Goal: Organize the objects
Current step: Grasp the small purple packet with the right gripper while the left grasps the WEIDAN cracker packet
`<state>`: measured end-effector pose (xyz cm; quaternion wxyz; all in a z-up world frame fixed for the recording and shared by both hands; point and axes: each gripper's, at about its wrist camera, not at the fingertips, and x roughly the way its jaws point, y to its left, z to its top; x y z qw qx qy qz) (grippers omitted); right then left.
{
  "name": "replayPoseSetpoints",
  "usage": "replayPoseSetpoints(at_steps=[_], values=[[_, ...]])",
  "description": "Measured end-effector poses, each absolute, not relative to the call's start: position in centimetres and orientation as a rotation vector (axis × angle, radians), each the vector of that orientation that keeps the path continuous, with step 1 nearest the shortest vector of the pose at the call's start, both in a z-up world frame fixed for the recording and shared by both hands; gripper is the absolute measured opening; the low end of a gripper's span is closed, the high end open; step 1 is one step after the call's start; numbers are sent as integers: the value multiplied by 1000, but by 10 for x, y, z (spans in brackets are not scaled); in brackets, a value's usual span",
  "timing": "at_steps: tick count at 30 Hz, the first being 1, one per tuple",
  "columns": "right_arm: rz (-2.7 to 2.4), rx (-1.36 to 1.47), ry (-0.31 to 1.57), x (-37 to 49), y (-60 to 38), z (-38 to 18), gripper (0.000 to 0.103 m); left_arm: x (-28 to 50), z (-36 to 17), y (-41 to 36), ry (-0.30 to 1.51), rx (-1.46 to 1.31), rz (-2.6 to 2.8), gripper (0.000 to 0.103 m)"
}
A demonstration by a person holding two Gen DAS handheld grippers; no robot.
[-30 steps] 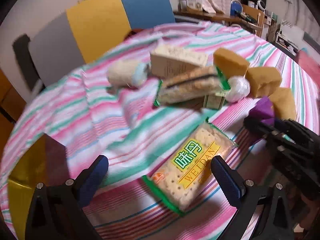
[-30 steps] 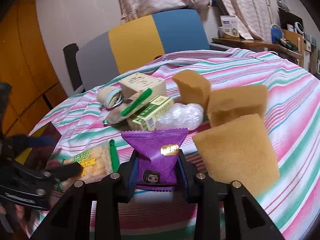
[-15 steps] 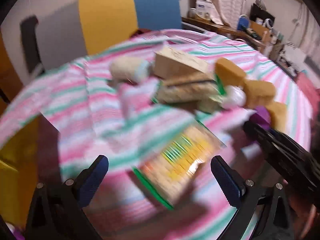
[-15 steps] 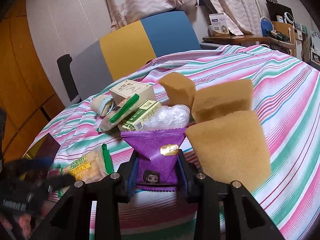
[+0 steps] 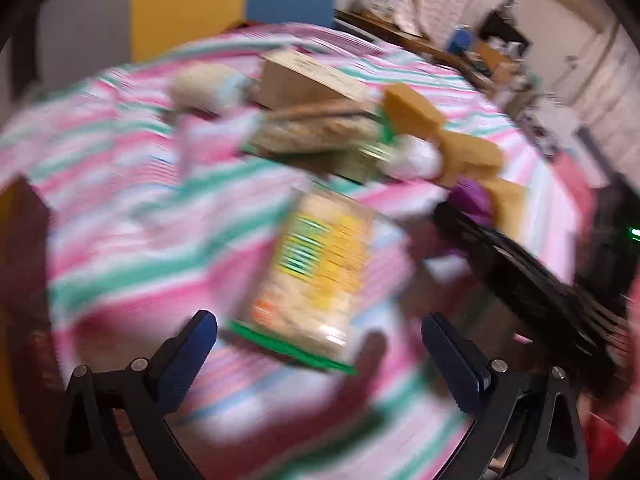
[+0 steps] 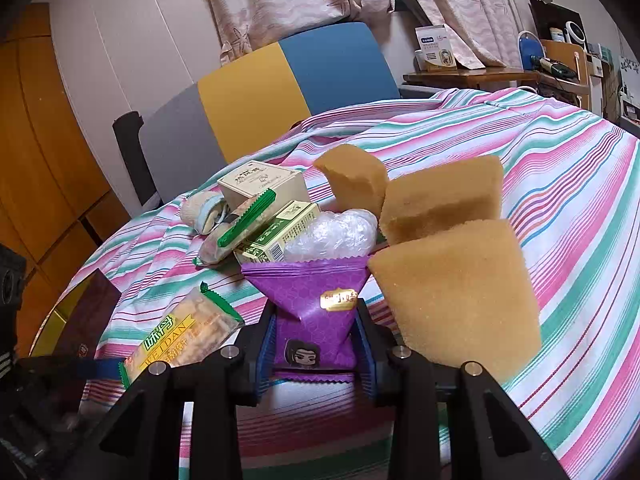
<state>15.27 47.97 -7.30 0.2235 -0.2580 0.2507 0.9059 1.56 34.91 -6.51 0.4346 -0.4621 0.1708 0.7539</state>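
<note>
While the right gripper (image 6: 315, 354) is pinching the purple packet (image 6: 310, 308), the spread-open left gripper (image 5: 320, 344) is facing the cracker pack (image 5: 316, 276), lying lengthwise just ahead.

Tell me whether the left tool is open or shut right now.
Open. The left tool has its two blue fingers spread wide apart, with the cracker packet lying on the cloth between and beyond them, ungripped.
</note>
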Motion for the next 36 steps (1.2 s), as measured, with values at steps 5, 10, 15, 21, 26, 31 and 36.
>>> replayPoseSetpoints(at_steps=[5,10,15,21,26,31,36], values=[[2492,-709,691,154,480,-74,35,13,-59,360,514,-1013,1985,103],[2486,-712,690,154,481,-74,35,21,-67,372,609,-889,2005,92],[2485,-716,689,154,481,-74,35,23,-75,370,512,-913,1942,55],[2484,-716,684,154,480,-74,35,24,-78,367,431,-937,1985,55],[2487,-720,683,153,480,-75,35,27,-77,363,411,-930,2012,51],[2480,-732,668,152,479,-75,35,29,-77,350,340,-938,2044,48],[2472,-740,652,152,478,-74,35,36,-75,324,254,-947,2064,48]])
